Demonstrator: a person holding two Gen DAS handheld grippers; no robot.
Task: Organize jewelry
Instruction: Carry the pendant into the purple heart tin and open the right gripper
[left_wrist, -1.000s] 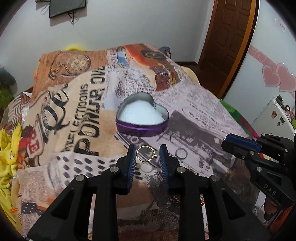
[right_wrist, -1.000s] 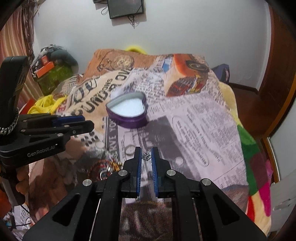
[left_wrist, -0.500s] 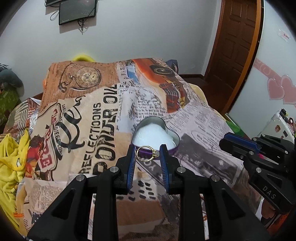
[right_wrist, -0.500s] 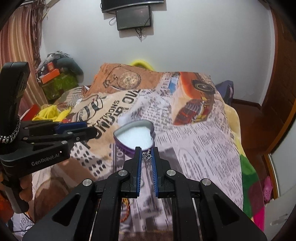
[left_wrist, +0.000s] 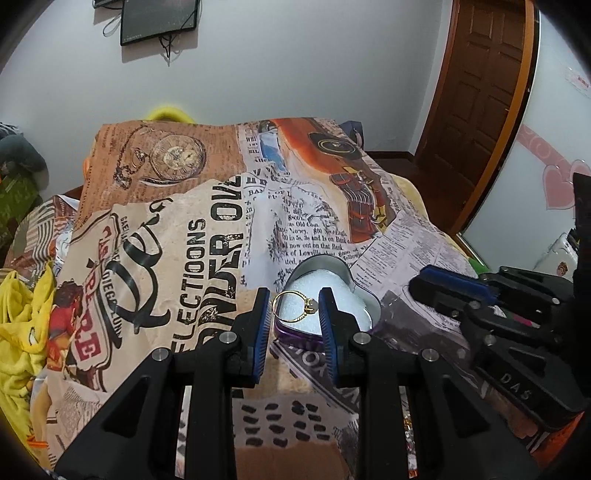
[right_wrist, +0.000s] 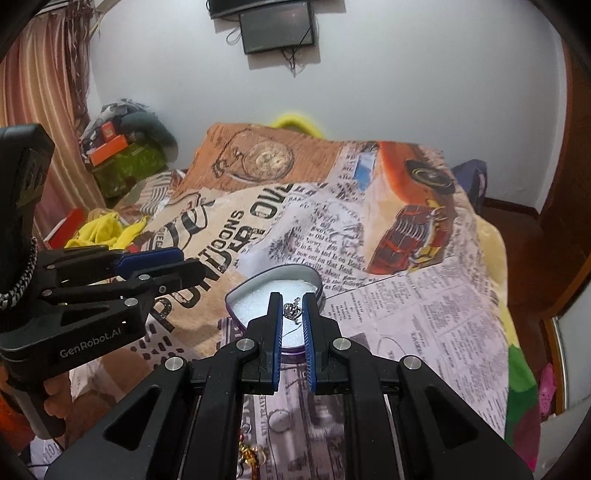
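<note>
Carried nearer heart tin (left_wrist: 364, 295): left gripper (left_wrist: 295, 308) pinching gold ring (left_wrist: 294, 306), right gripper (right_wrist: 292, 310) pinching crown pendant (right_wrist: 292, 310). Release low over foam.

A newsprint-patterned blanket (left_wrist: 207, 236) covers the bed, bearing a heart-shaped tin (left_wrist: 364, 284).

Two grippers in view: left gripper (left_wrist: 295, 308) and right gripper (right_wrist: 292, 312). One gold ring (left_wrist: 294, 305), pinched between the left pads. One silver crown pendant (right_wrist: 292, 311), pinched between the right pads. One heart-shaped tin (left_wrist: 364, 293) with white padding. One printed blanket (left_wrist: 177, 236). One wall screen (left_wrist: 159, 16). One wooden door (left_wrist: 480, 92). One small heap of tangled jewelry (right_wrist: 251, 456), pieces too jumbled to count. Two pink heart decals (left_wrist: 563, 184), overlapping.
</note>
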